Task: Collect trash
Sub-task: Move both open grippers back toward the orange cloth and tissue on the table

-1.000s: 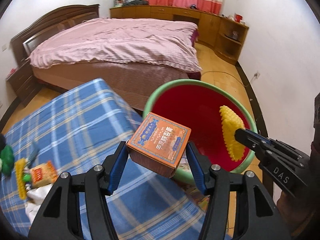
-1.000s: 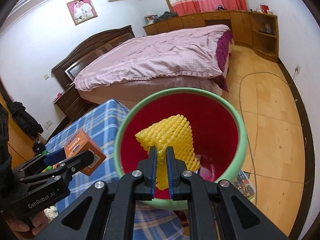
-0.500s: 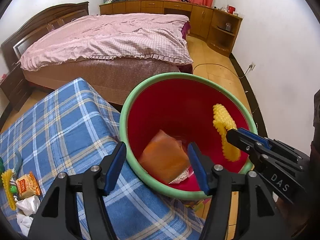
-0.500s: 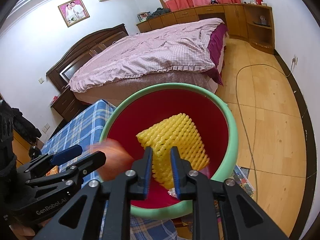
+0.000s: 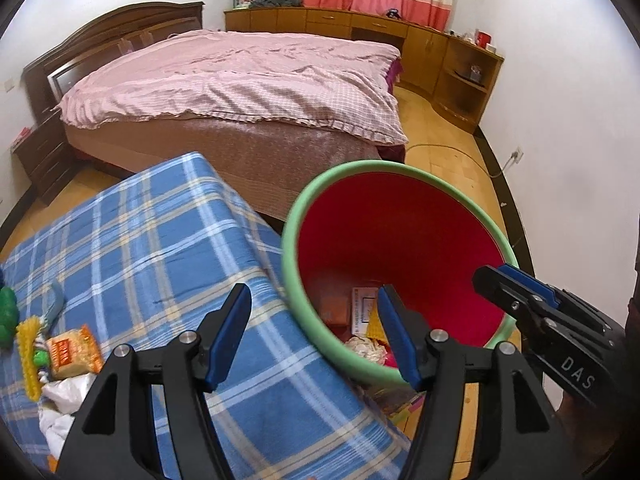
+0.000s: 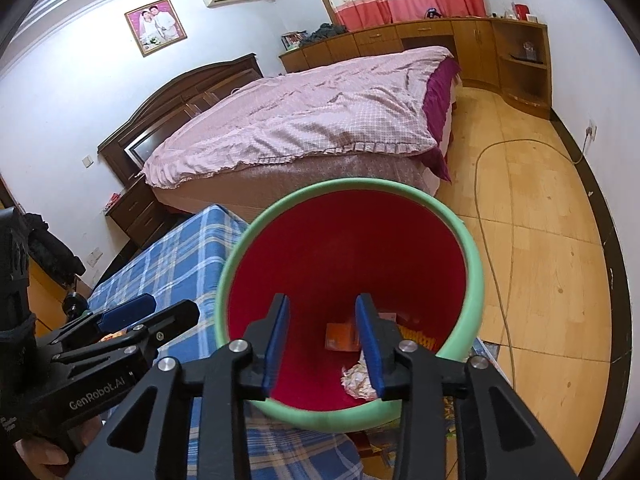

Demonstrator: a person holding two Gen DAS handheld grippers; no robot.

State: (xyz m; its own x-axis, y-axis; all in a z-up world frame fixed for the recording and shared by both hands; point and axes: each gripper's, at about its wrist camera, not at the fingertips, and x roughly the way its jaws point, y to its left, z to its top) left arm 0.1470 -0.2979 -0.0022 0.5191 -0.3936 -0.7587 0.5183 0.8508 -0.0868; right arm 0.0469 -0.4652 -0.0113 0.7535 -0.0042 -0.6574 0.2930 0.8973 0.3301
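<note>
Both hand-held grippers [image 5: 314,334] [image 6: 322,340] hang empty over bin rim [image 6: 474,276].

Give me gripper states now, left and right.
Left gripper: open, empty, over the bin rim.
Right gripper: open, empty, jaws have just been opening; nothing between them, above the bin.

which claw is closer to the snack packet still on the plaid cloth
Left. The left claw hangs by the bin's rim, at the plaid cloth's edge, with the snack packet on its left. The right claw is over the bin, farther off.
</note>
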